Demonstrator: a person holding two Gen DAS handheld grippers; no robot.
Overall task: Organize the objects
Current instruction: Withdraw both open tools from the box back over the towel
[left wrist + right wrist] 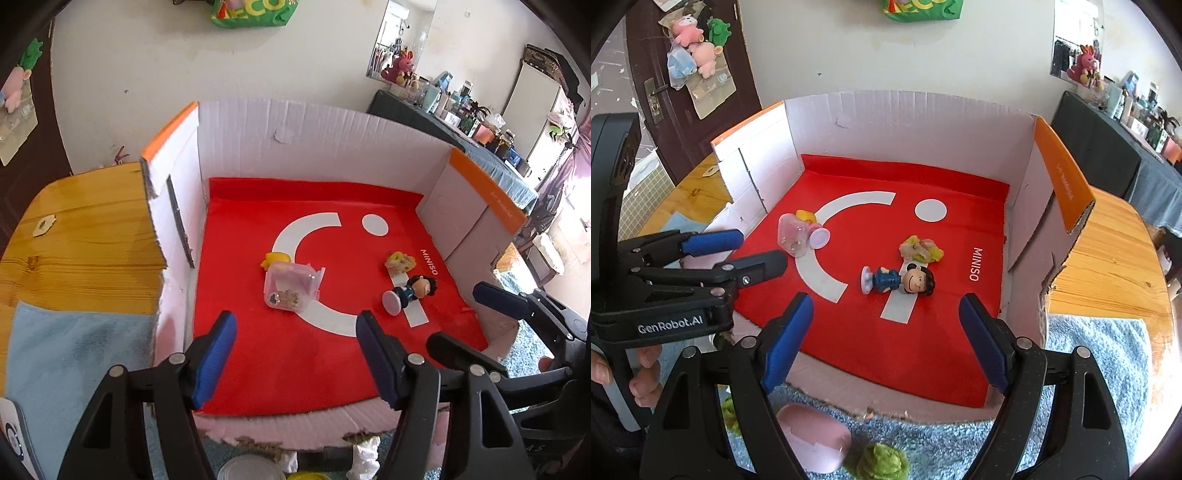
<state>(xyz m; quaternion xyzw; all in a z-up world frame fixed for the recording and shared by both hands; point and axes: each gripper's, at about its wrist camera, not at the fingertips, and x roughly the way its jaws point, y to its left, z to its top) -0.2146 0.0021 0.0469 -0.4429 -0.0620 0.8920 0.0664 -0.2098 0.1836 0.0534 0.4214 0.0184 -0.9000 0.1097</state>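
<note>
A cardboard box [295,140] lined with a red MINISO mat [277,354] holds the toys. A clear pink jar [290,286] [798,236] of trinkets lies on its side, with a yellow toy [275,258] [806,216] just behind it. A black-haired doll [410,291] [897,280] in blue lies flat, and a yellow-green crumpled toy [399,262] [921,249] sits beyond it. My left gripper [295,319] [753,251] hovers open in front of the jar, touching nothing. Short of the doll, my right gripper [886,301] [476,317] is open and empty.
The box stands on a wooden table [1108,258] with a light blue towel [1089,354] under its front edge. A pink case [812,439] and a green fuzzy thing [882,461] lie on the towel in front. A person's hand [642,373] holds the left gripper's handle.
</note>
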